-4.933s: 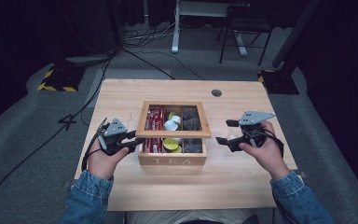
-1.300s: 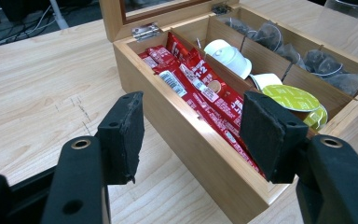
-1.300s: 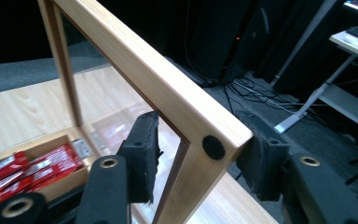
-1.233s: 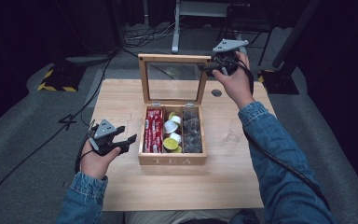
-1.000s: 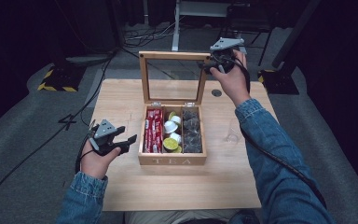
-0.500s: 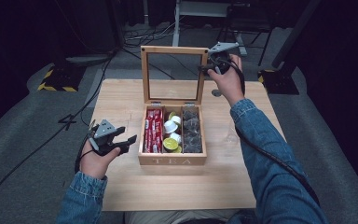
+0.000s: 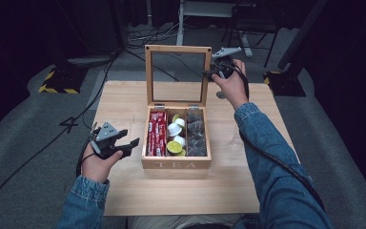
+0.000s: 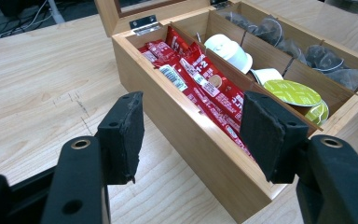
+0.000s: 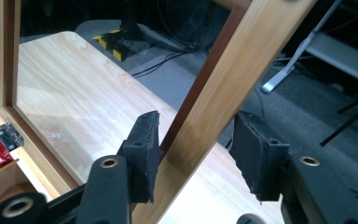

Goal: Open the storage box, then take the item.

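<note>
A wooden box marked TEA (image 7: 176, 164) stands mid-table with its glass-paned lid (image 7: 177, 49) raised upright. Inside lie red sachets (image 7: 157, 133), white and green capsules (image 7: 175, 138) and dark tea bags (image 7: 195, 136). My right gripper (image 7: 208, 74) is at the lid's upper right corner. In the right gripper view its jaws (image 9: 196, 149) straddle the lid's side rail (image 9: 214, 98), with a gap at the right pad. My left gripper (image 7: 129, 141) hovers open just left of the box, and its jaws (image 8: 193, 135) frame the box's near wall (image 8: 200, 140) and the sachets (image 8: 200, 84).
The pale wooden table (image 7: 124, 100) has bare surface on both sides of the box. Behind it on the dark floor are cables (image 7: 124, 47), a yellow-and-black striped base (image 7: 57, 82) and a white desk leg (image 7: 181, 21).
The box was closed 4.9 s ago with both grippers beside it. My right gripper has since swung the lid up, tilting it upright over the last second. The left gripper stays put.
</note>
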A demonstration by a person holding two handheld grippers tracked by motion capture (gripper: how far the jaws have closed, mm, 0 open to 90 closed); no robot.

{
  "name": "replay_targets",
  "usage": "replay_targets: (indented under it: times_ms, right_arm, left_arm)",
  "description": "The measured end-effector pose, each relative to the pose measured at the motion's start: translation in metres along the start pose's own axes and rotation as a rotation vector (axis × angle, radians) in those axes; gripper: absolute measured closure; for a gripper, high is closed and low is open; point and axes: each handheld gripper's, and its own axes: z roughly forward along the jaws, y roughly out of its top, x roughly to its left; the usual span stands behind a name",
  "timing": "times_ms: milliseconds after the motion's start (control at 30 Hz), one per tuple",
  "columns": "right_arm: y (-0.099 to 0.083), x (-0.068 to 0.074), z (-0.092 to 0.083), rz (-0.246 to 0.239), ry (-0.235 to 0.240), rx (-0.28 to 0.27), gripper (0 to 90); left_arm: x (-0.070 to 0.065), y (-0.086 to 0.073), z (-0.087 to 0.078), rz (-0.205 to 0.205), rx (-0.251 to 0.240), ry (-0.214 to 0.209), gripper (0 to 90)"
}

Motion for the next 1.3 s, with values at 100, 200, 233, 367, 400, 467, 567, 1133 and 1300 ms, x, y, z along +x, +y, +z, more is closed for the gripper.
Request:
replay_targets:
  times_ms: [100, 200, 233, 367, 400, 467, 567, 1133, 1300]
  right_arm:
    - [-0.005, 0.000, 0.004, 0.015, 0.015, 0.009, 50.8]
    - [-0.004, 0.001, 0.005, 0.016, 0.015, 0.007, 48.3]
    - [-0.004, 0.002, 0.005, 0.014, 0.015, 0.007, 48.0]
    - [-0.004, 0.002, 0.004, 0.019, 0.017, 0.008, 46.6]
    - [-0.003, 0.001, 0.004, 0.024, 0.018, 0.005, 45.3]
    - [-0.001, 0.001, 0.000, 0.034, 0.012, -0.006, 40.2]
    - [0.001, -0.001, -0.008, 0.037, 0.013, -0.022, 36.5]
    - [-0.016, 0.013, -0.081, 0.031, 0.185, -0.077, 33.8]
    - [-0.033, 0.029, -0.090, 0.006, 0.247, -0.074, 33.3]
  left_arm:
    - [0.001, 0.000, 0.001, -0.002, 0.000, -0.001, 40.6]
    - [0.001, 0.000, 0.001, -0.001, 0.001, -0.004, 40.6]
    - [0.001, 0.000, 0.002, -0.001, 0.001, -0.004, 40.5]
    - [0.001, 0.000, 0.003, -0.005, 0.005, -0.008, 40.5]
    - [0.001, 0.001, 0.003, -0.006, 0.005, -0.009, 40.4]
    - [0.002, 0.000, 0.003, -0.003, 0.007, -0.007, 40.1]
    - [0.002, 0.000, 0.003, -0.009, 0.008, -0.007, 39.4]
    - [-0.001, 0.010, 0.001, 0.038, 0.051, -0.037, 35.7]
    - [0.002, 0.004, -0.004, 0.030, 0.083, -0.016, 34.2]
